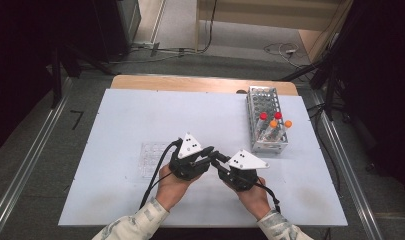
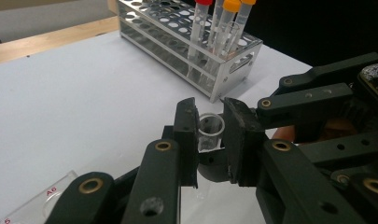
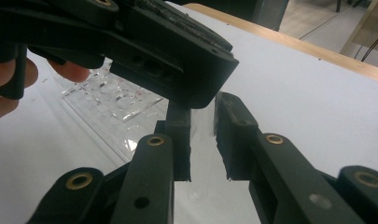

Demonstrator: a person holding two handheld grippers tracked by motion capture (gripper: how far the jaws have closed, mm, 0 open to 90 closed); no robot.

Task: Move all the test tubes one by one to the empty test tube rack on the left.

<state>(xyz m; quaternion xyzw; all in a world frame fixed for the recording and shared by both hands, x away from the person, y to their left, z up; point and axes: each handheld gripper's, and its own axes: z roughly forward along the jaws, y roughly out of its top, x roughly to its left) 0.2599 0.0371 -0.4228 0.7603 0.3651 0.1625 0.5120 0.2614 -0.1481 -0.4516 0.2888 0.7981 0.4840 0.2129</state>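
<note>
1. Clear plastic tube (image 2: 210,132), uncapped, mouth open and facing up. Held above the table (image 1: 125,120), in front of the person, well apart from the rack (image 1: 266,120).
2. Left gripper (image 2: 210,116): jaws closed on the tube, one pad on each side of its wall, just below the rim.
3. Right gripper (image 3: 203,135): tip to tip with the left, jaws narrowly parted. Faint clear streak in the gap, possibly the tube. Grip or no grip: cannot tell.
4. Rack: metal, at the far right of the table. Four capped tubes at its near end, two red caps (image 1: 263,116) and two orange caps (image 1: 288,123).
5. Clear well plate (image 3: 116,107): flat on the table, just left of and below the grippers.
6. Step in hand, as a judgement: a handover or joint hold of the open tube between the grippers.
7. Handling notes:
   - Keep the tube upright, mouth up.
   - Set the receiving jaws square across the wall, clear of the rim and of the other pads.
   - Close lightly, since thin plastic may flex or slip.
   - Release one grip only once the other is firm.
</note>
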